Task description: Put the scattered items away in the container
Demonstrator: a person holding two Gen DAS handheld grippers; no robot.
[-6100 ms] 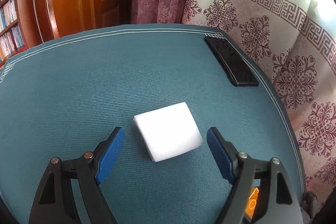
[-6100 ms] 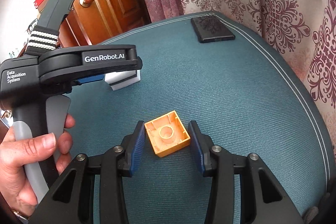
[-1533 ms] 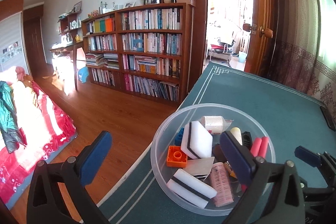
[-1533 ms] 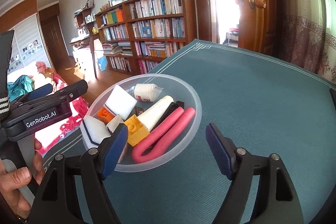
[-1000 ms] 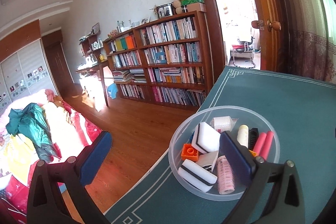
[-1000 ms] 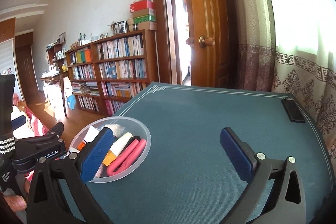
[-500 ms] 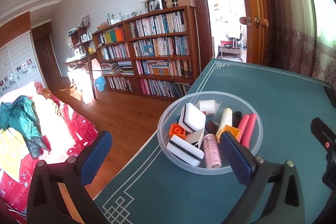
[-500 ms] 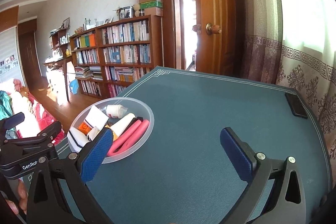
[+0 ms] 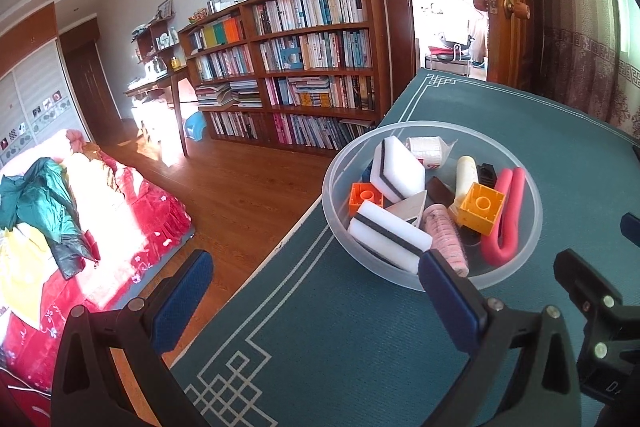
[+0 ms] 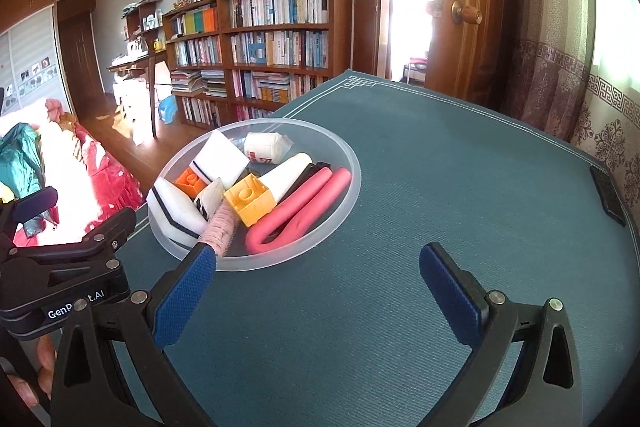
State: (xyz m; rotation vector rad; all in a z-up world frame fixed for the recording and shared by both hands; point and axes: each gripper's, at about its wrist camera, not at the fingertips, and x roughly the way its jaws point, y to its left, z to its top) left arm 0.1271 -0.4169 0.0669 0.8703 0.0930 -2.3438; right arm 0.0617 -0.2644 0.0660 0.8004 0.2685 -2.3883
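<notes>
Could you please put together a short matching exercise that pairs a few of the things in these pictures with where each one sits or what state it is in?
Column one:
1. yellow block
2. pink foam tube
3. black phone
4. right gripper

Column two:
a. lying flat at the far right edge of the table
b. open, holding nothing
c. folded into a U inside the bowl
d. studs up in the bowl, beside the pink foam tube

Pairs: 1-d, 2-c, 3-a, 4-b
</notes>
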